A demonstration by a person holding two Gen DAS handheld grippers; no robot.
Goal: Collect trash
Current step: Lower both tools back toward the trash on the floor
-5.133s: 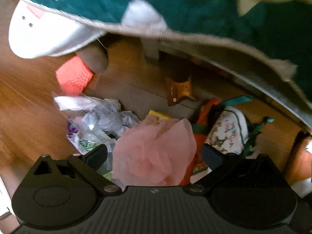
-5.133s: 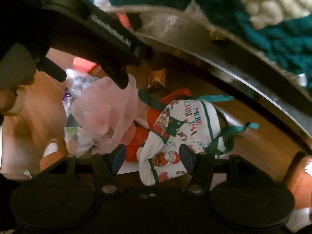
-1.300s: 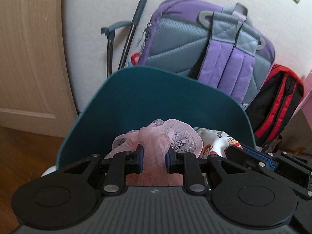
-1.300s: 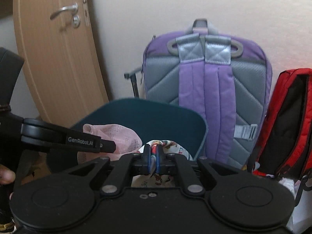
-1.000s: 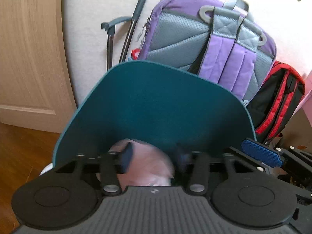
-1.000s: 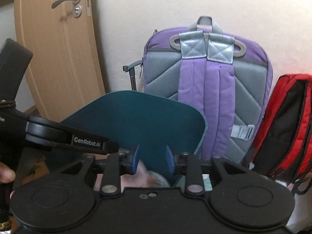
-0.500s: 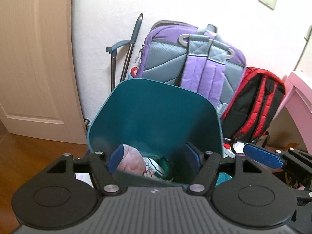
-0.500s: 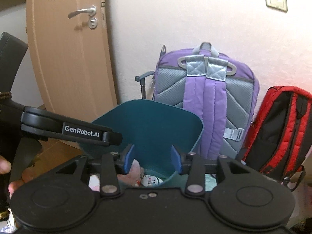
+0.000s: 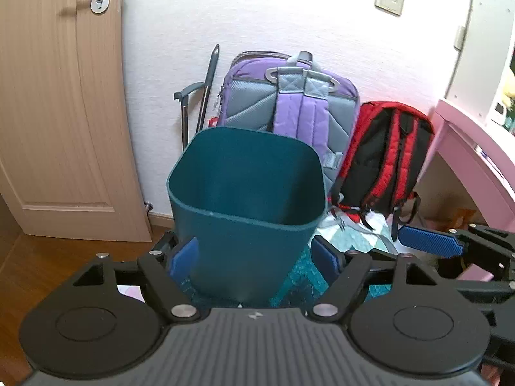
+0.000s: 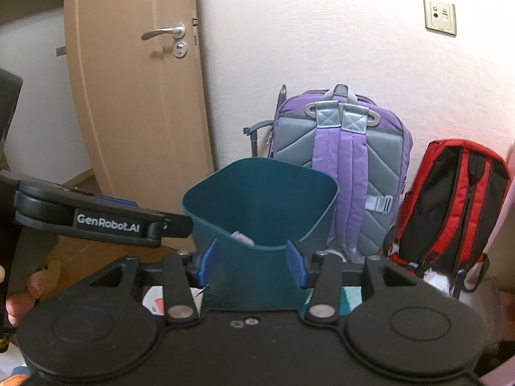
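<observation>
Your teal bin [image 9: 248, 222] stands upright on the floor, just in front of the purple backpack [image 9: 289, 96], near the wall. Squarish mouth with rounded corners, plain smooth walls tapering slightly toward the base, open top. From the left wrist view you see only dark inner wall, no contents. From the right wrist view a bit of pale pink trash [image 10: 242, 237] shows just above the near rim, low inside. What else lies in there you can't tell.
</observation>
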